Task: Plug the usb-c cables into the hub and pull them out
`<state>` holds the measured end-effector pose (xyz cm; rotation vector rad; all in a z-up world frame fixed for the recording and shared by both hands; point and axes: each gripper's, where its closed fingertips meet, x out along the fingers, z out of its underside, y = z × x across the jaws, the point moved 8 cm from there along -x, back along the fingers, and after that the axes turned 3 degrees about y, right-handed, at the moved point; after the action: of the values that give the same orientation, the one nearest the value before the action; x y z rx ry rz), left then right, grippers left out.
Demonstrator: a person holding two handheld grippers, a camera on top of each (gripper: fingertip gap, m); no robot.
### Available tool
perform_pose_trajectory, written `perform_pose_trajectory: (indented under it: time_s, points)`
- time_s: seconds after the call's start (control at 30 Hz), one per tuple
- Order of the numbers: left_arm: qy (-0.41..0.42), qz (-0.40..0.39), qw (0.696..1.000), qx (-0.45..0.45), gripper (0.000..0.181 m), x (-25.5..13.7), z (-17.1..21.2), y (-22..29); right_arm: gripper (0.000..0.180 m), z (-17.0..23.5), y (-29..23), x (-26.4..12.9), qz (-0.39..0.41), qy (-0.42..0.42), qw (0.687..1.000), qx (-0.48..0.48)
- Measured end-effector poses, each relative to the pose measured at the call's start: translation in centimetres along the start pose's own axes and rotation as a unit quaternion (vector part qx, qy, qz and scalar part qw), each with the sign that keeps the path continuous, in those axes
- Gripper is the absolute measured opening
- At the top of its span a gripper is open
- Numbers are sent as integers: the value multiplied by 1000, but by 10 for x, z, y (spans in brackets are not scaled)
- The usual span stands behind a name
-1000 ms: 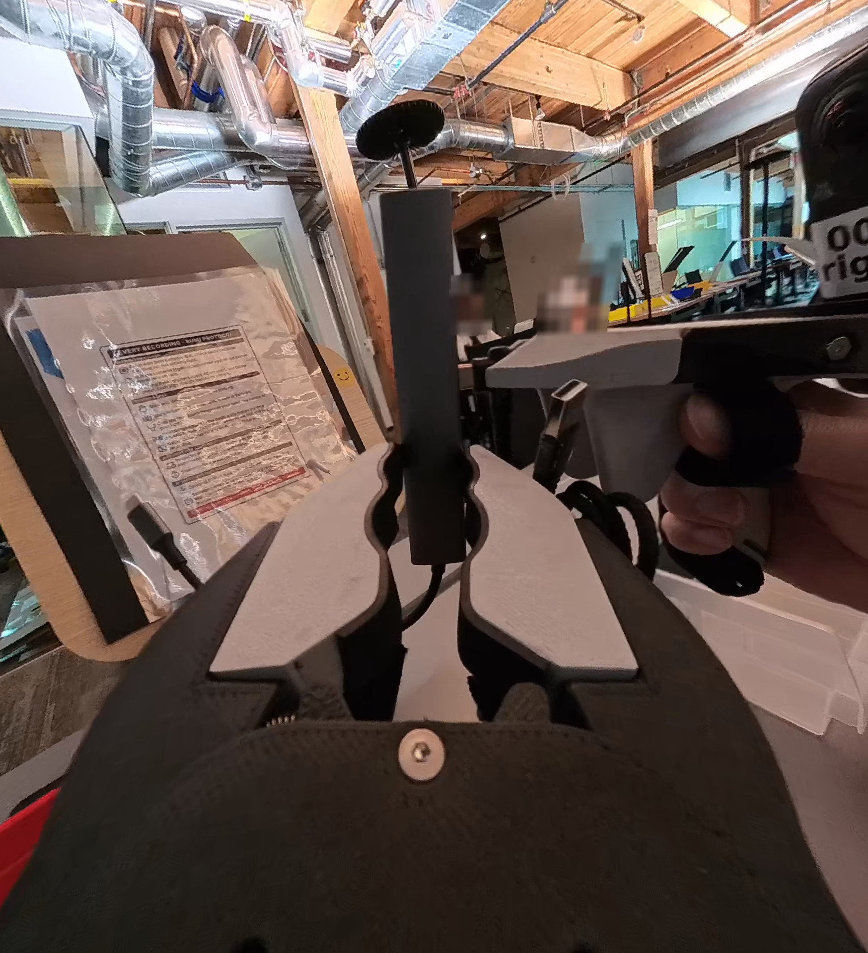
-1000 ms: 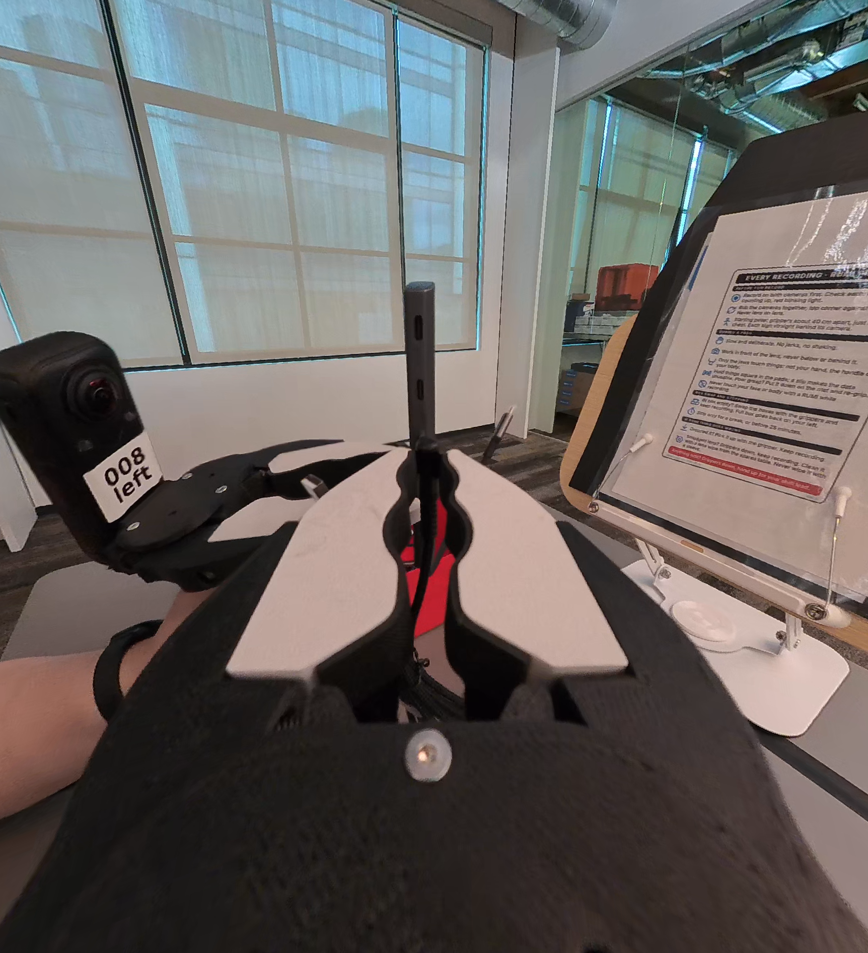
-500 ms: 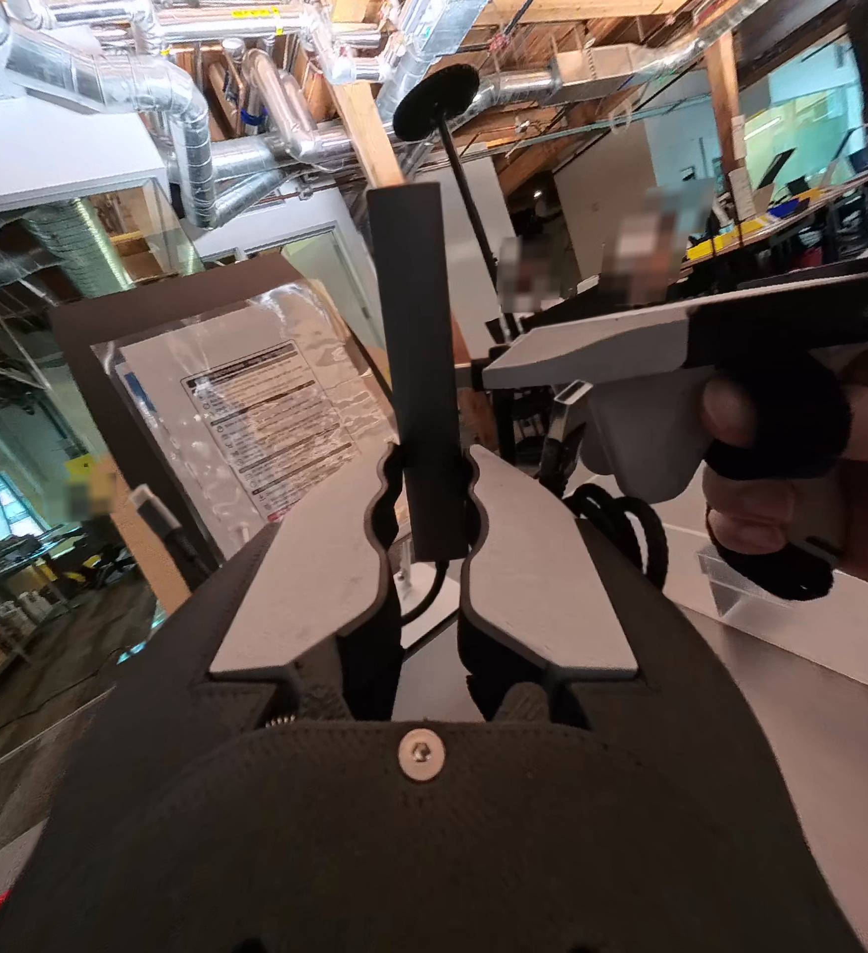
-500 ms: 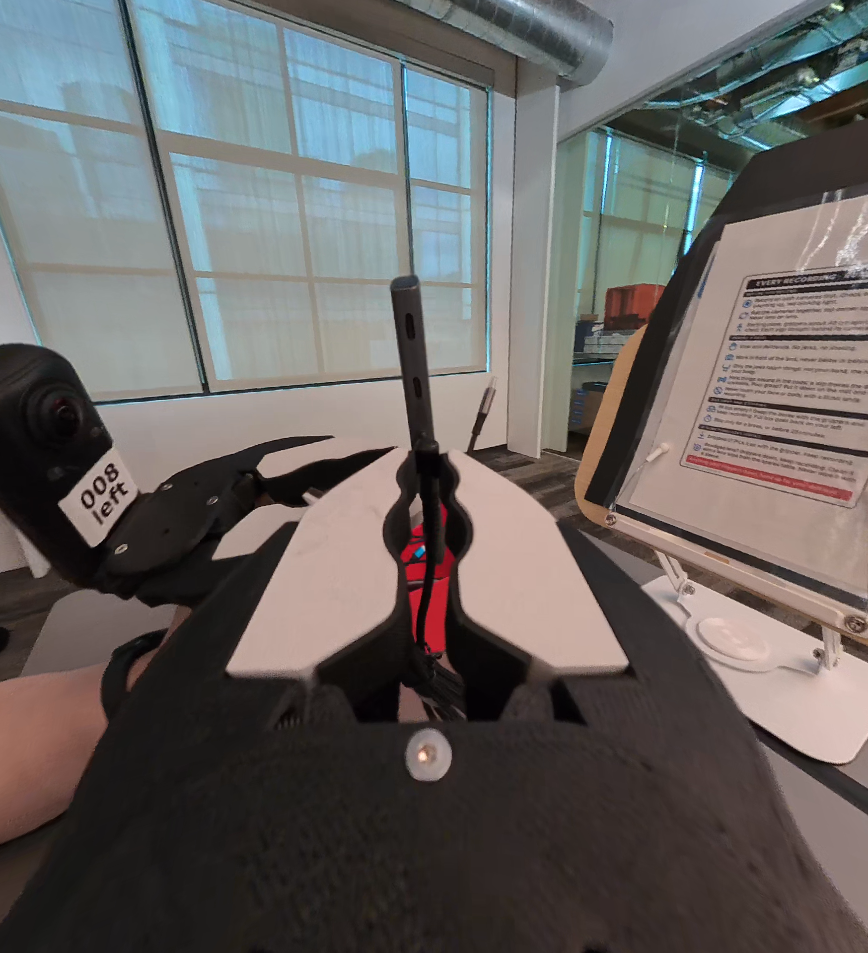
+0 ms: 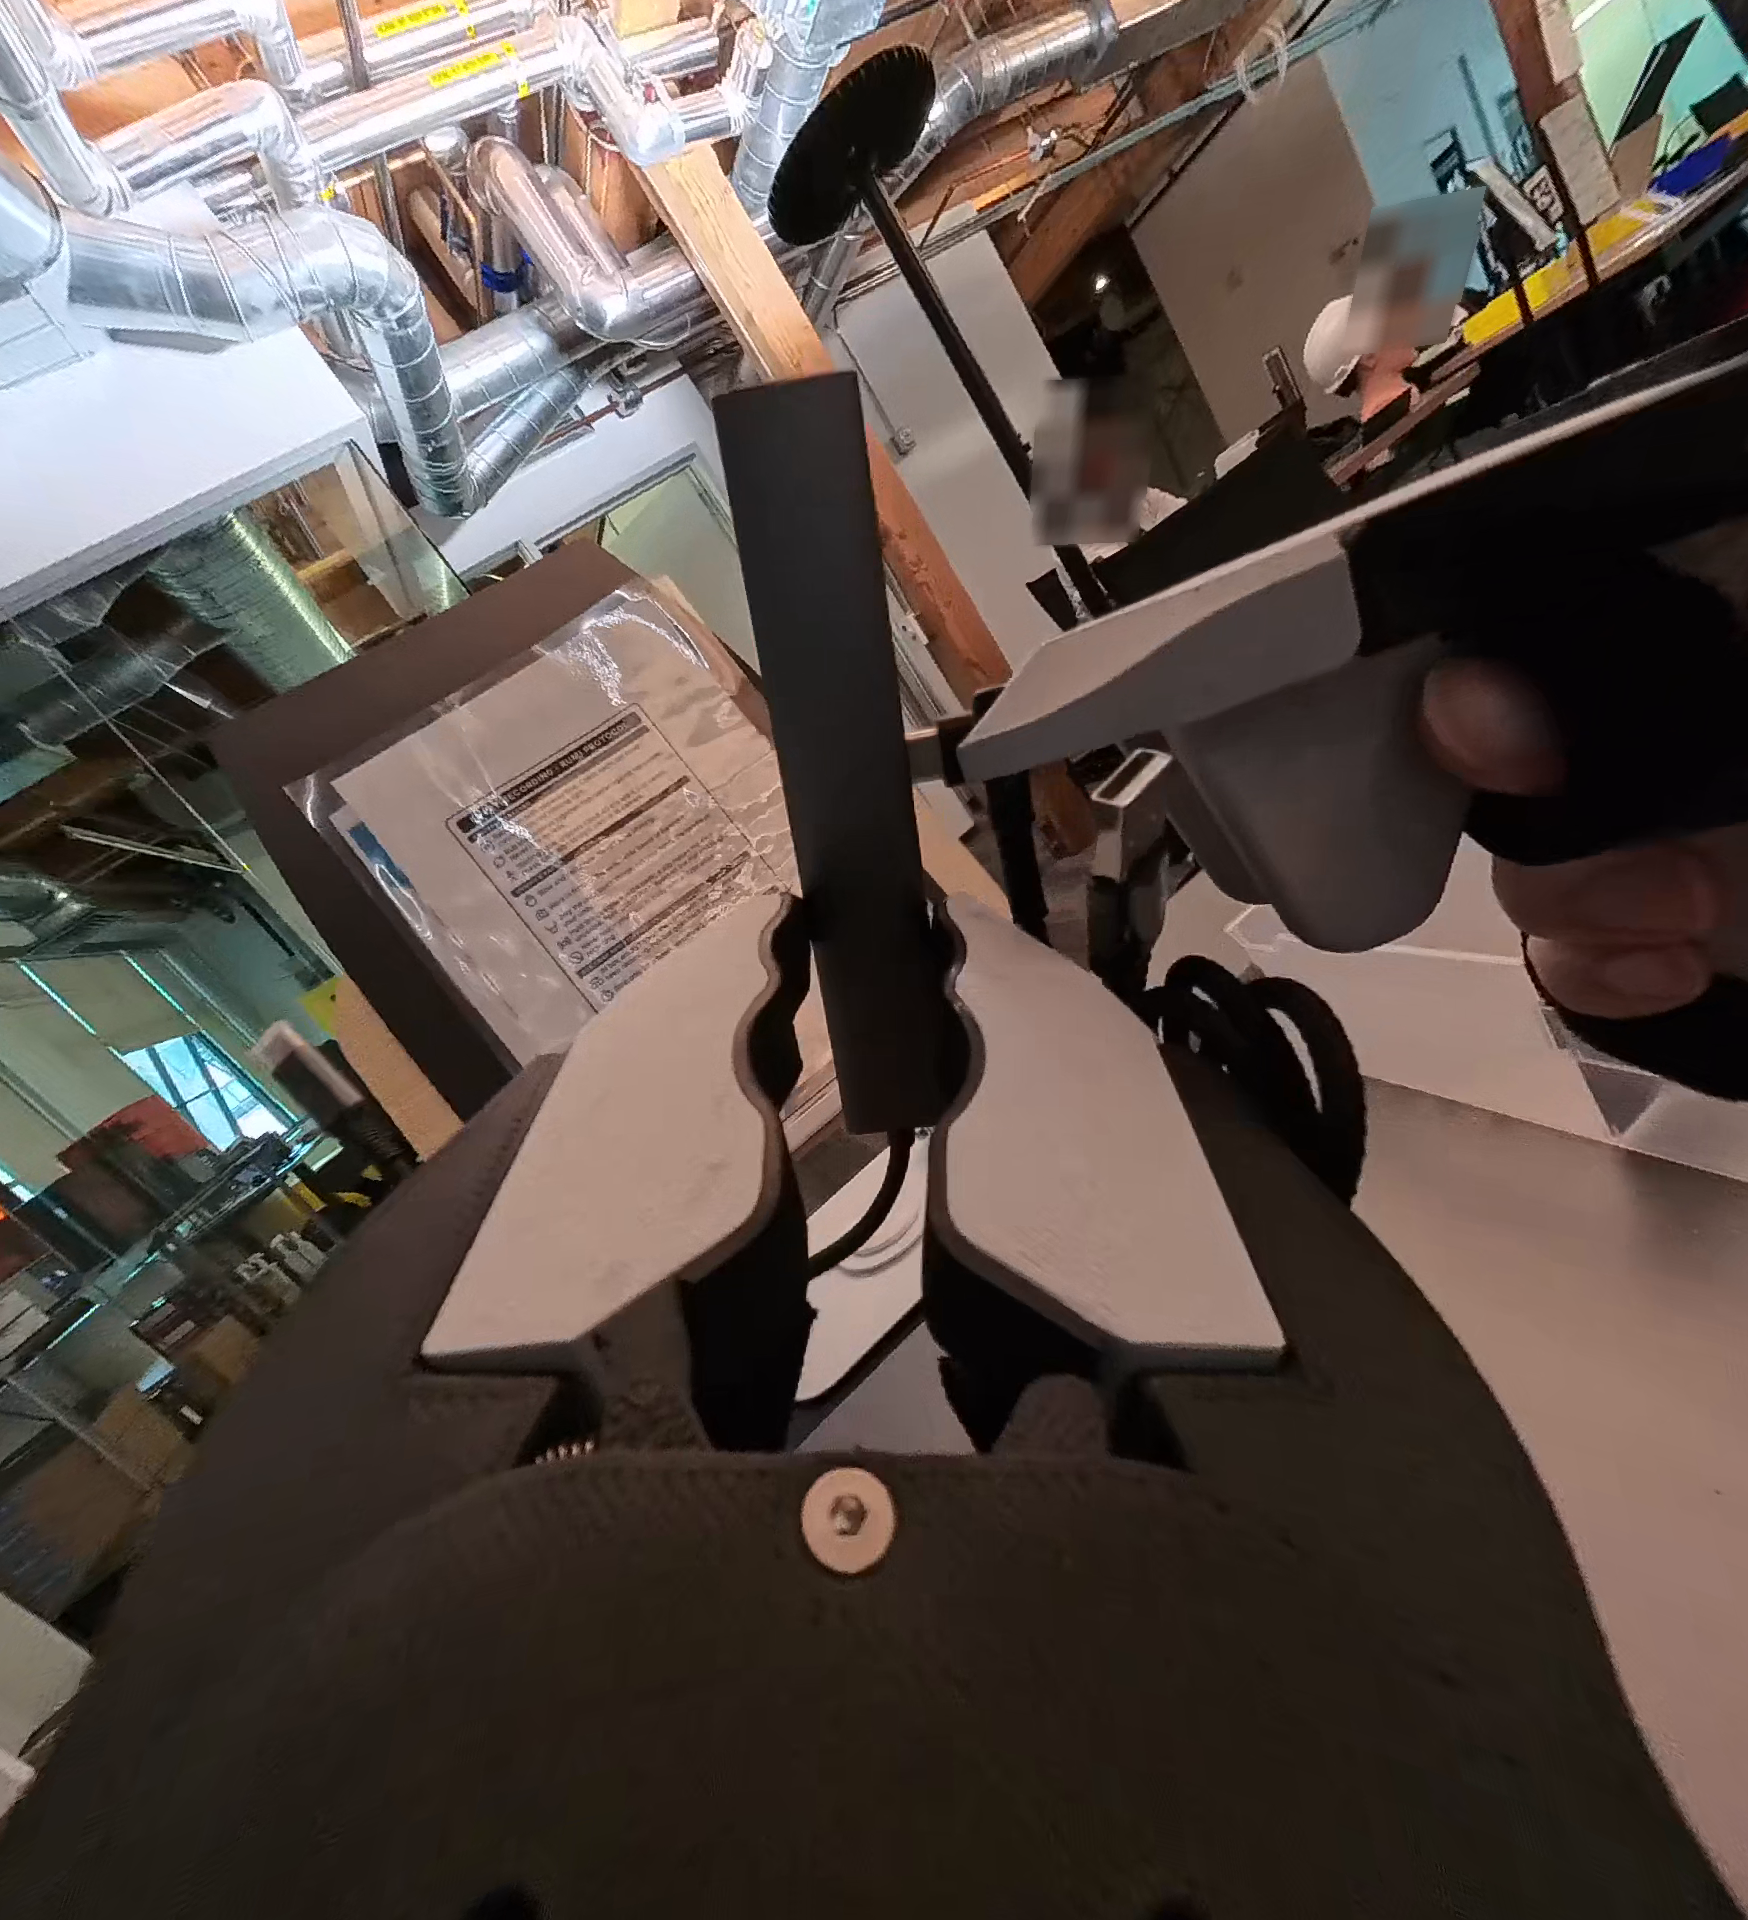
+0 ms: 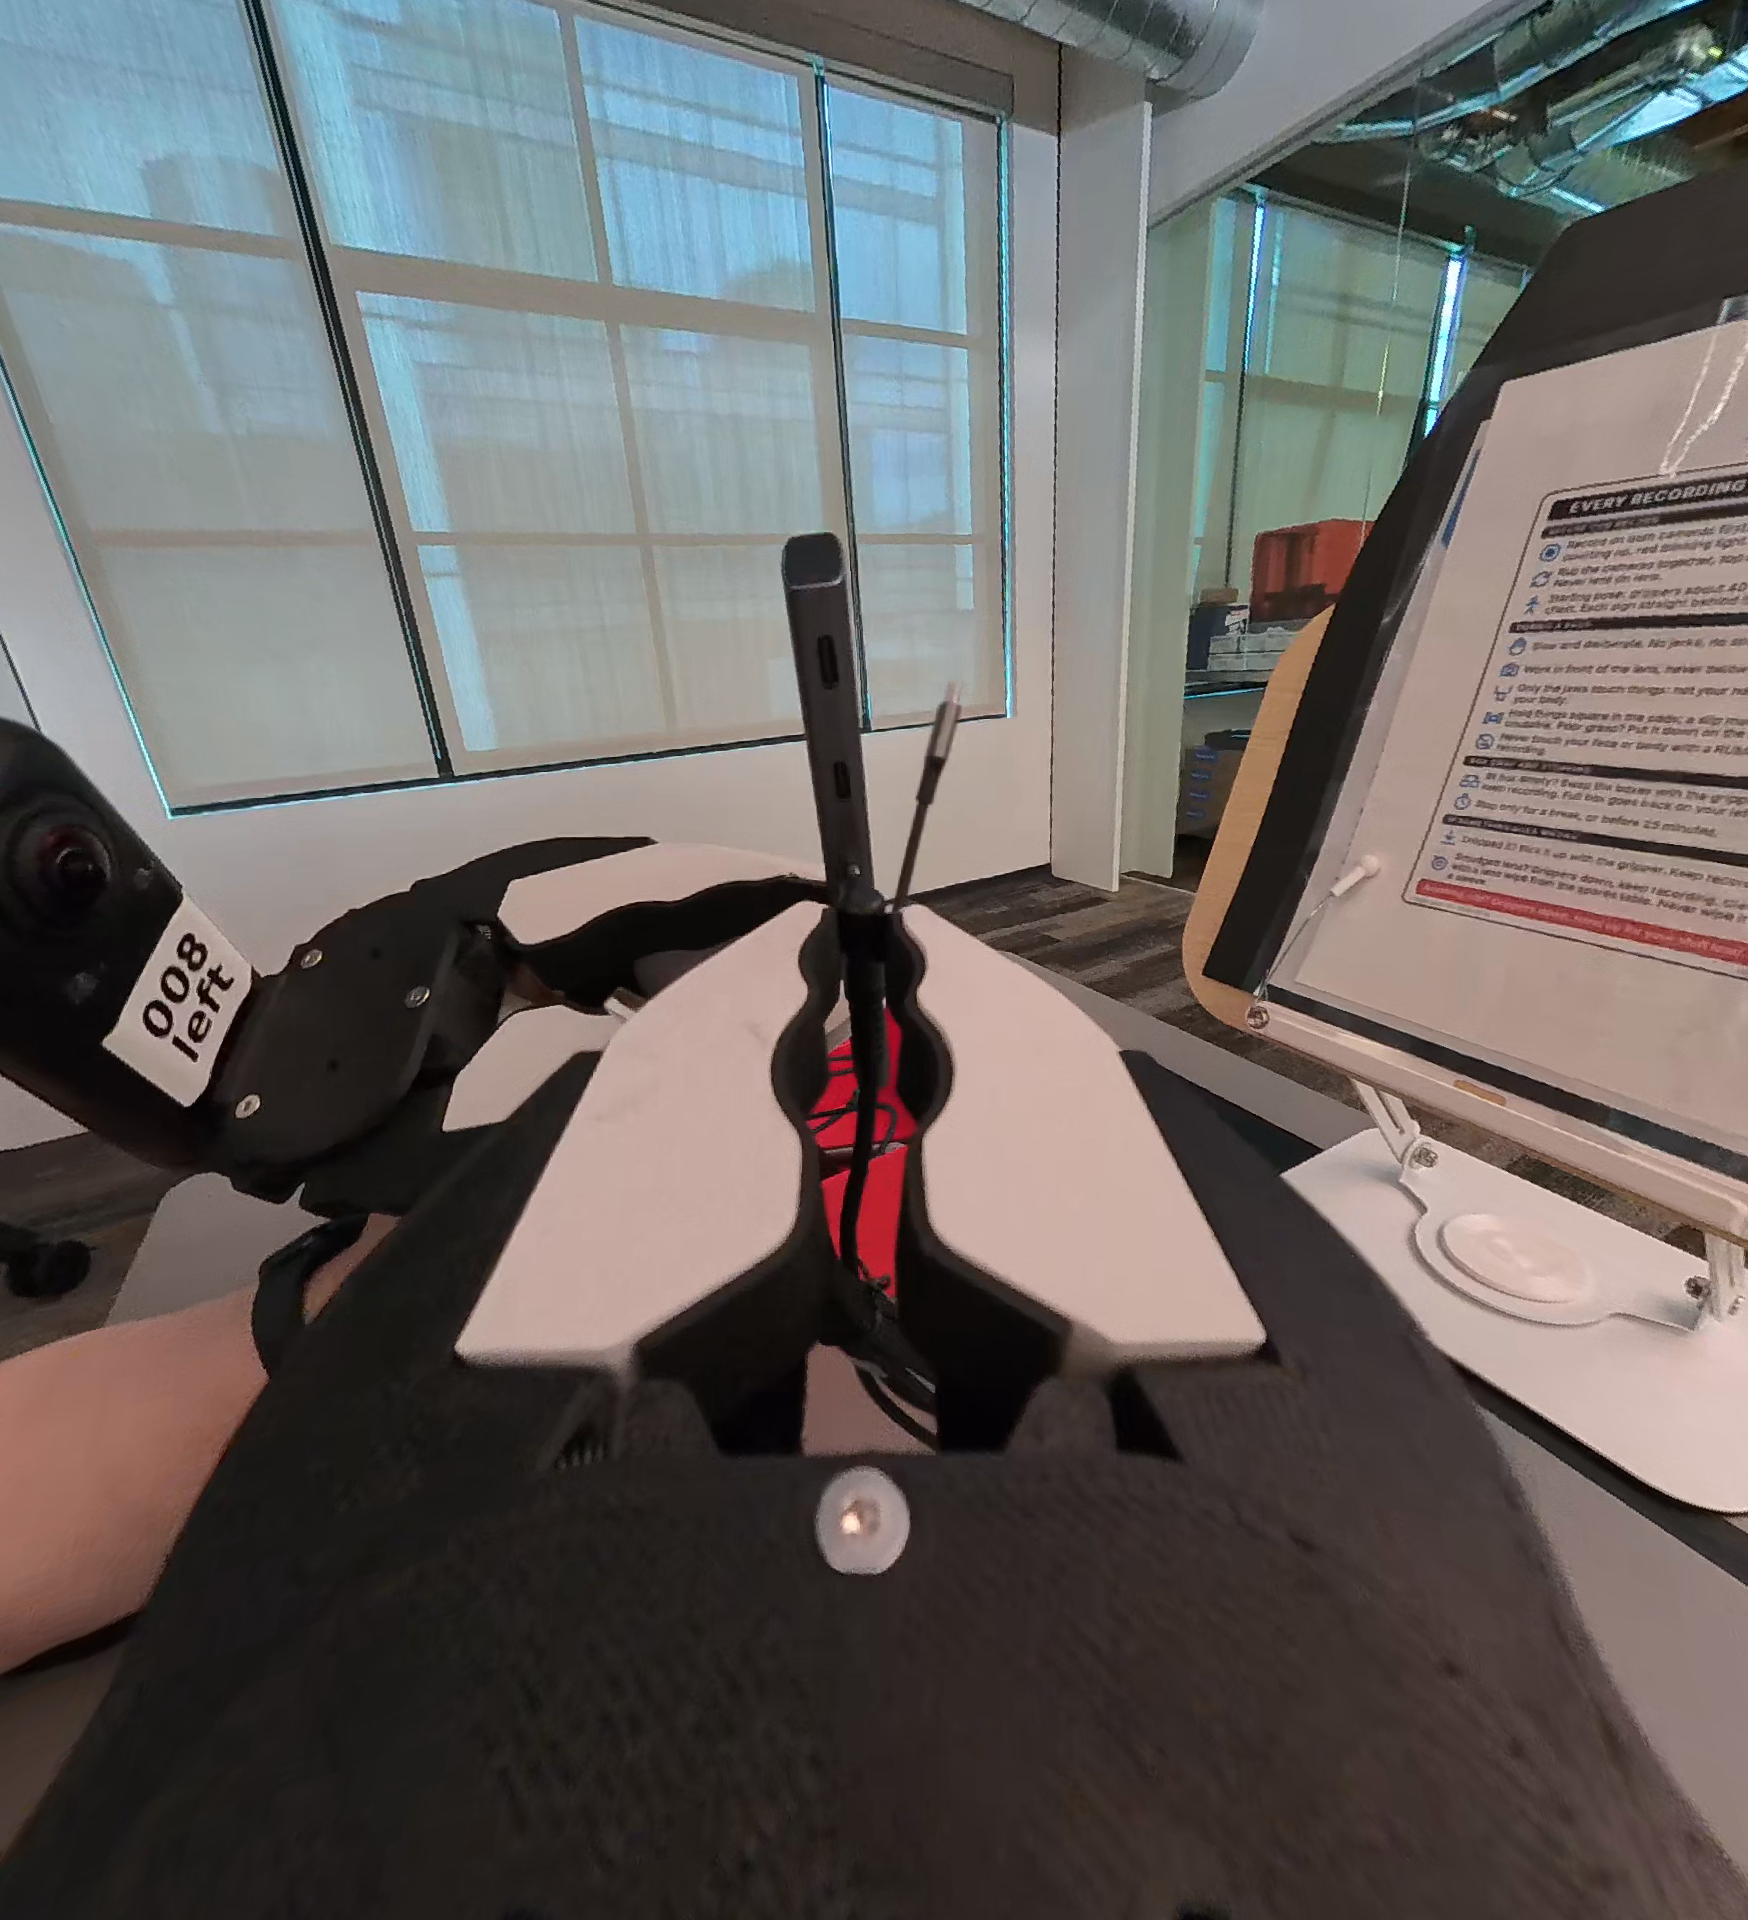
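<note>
With our left gripper (image 5: 859,1023) clamping the hub (image 5: 828,748) upright and our right gripper (image 6: 854,971) pinching the usb-c cable (image 6: 865,997) at its plug, we should line up squarely with a side port before pushing.

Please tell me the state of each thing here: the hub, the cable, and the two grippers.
hub: upright, clamped in the left gripper.
usb-c cable: plug held at the hub's edge; whether seated, cannot tell.
left gripper: shut on the hub.
right gripper: shut on the cable.
</note>
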<state>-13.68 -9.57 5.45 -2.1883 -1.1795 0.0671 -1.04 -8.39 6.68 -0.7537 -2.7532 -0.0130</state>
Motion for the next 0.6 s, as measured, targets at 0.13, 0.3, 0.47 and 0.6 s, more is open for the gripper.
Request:
perform_pose_trajectory:
  time_s: [0.13, 0.3, 0.47, 0.6]
  points:
    - [-2, 14, 1000, -28, 21, 0, 0, -1, 8, 1, -1, 0, 1, 6, 1000, -17]
    - [-11, 14, 1000, 18, 22, 0, -1, -1, 8, 2, 0, 1, -6, -13, 1000, -22]
    - [-14, 27, 999, 40, 22, -1, -4, -5, 8, -2, 1, 0, -20, -20, 999, -31]
    - [-17, -15, 994, 107, 22, -2, -8, -3, 8, -3, -2, 0, -20, -10, 999, -34]
